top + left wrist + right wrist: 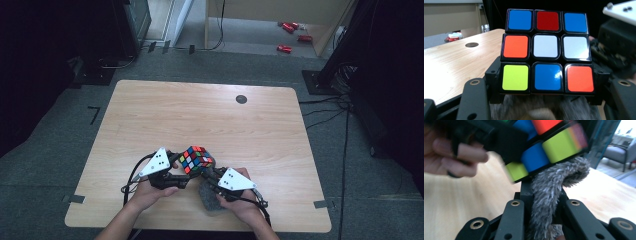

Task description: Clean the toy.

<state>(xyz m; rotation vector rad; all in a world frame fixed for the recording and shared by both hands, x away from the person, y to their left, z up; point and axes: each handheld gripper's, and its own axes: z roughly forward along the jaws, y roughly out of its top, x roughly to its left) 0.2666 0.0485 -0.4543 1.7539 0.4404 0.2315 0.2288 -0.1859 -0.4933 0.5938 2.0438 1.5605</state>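
Rubik's cube [196,159]: scrambled, raised above the near edge of the wooden table [200,120], clamped between the jaws of the left gripper [181,164]. Facing side in the left gripper view: blue, red, blue; orange, white, white; yellow, blue, orange. Grey fuzzy cloth [549,192]: pinched in the right gripper [207,174], its upper end pressed against the cube's underside.

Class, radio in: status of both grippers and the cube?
Left gripper shut on cube. Right gripper shut on grey cloth, wiping cube's underside. Nothing in the way.

cube [544,147] blurred and cut off at top, cloth [549,195] end hidden between claw jaws
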